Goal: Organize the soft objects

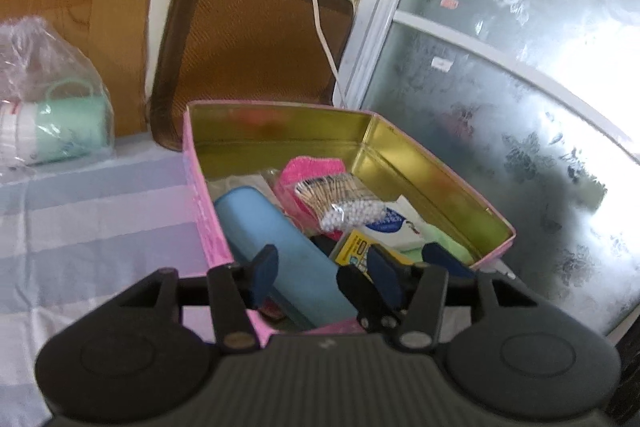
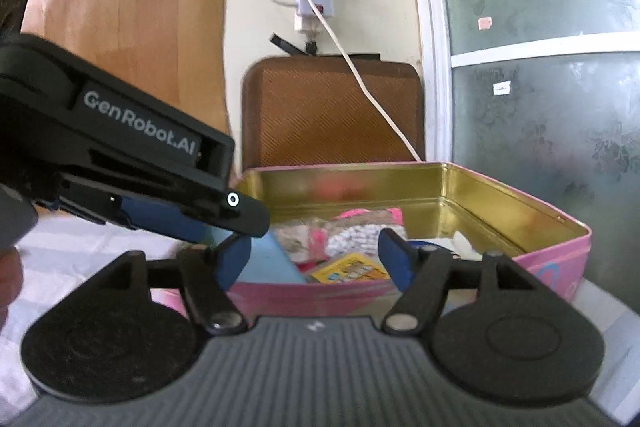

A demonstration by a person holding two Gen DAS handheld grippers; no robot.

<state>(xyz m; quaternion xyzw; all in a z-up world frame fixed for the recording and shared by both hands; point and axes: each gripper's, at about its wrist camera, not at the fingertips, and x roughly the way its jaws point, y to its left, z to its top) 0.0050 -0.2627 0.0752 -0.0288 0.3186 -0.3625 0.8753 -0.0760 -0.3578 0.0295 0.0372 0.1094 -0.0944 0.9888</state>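
A pink tin box (image 1: 202,211) with a gold inside stands open on the table; it also shows in the right wrist view (image 2: 540,263). Inside lie a blue case (image 1: 280,231), a pink cloth (image 1: 308,169), a bag of cotton swabs (image 1: 340,197), a yellow packet (image 1: 352,247), a white-blue pack (image 1: 394,223) and a green cloth (image 1: 444,241). My left gripper (image 1: 324,273) is open and empty over the box's near end. My right gripper (image 2: 314,257) is open and empty just before the box's near wall. The left gripper's body (image 2: 120,155) reaches in from the left in the right wrist view.
A plastic bag (image 1: 44,95) with a mint-green cup (image 1: 72,125) lies at the table's far left. A brown mesh chair back (image 1: 252,39) stands behind the box. A frosted glass door (image 1: 520,107) is at the right. A white cable (image 2: 360,75) hangs from a wall socket.
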